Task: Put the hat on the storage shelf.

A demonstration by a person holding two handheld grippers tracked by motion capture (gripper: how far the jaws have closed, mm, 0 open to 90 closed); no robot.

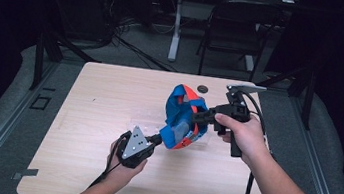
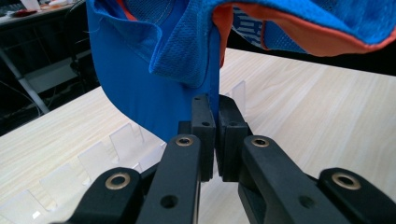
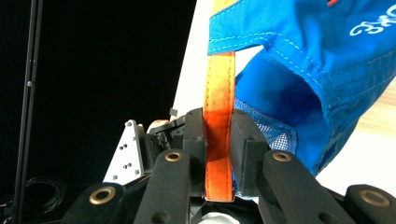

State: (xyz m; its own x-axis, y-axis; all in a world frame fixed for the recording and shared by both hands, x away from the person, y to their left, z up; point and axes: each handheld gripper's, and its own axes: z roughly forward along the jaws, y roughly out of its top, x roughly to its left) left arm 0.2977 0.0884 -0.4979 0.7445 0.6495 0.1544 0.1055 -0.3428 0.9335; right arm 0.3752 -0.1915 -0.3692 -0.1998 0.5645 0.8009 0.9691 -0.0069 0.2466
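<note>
A blue cap [image 1: 181,114] with orange trim and mesh panels hangs above the middle of the table, held between both grippers. My left gripper [image 1: 159,138] reaches up from the lower left and is shut on the cap's lower blue edge [image 2: 187,60]; its jaws [image 2: 212,105] pinch the fabric. From the right, my right gripper [image 1: 199,115] is shut on the cap. In the right gripper view its jaws [image 3: 218,119] clamp the orange strap [image 3: 219,93], with the blue cloth [image 3: 317,60] to the right.
A clear plastic rack [image 2: 116,142] with upright dividers lies on the light wooden table [image 1: 109,99] under the cap. A small dark round thing [image 1: 203,88] sits near the far edge. Beyond the table stand a chair [image 1: 234,29] and a desk leg [image 1: 176,27].
</note>
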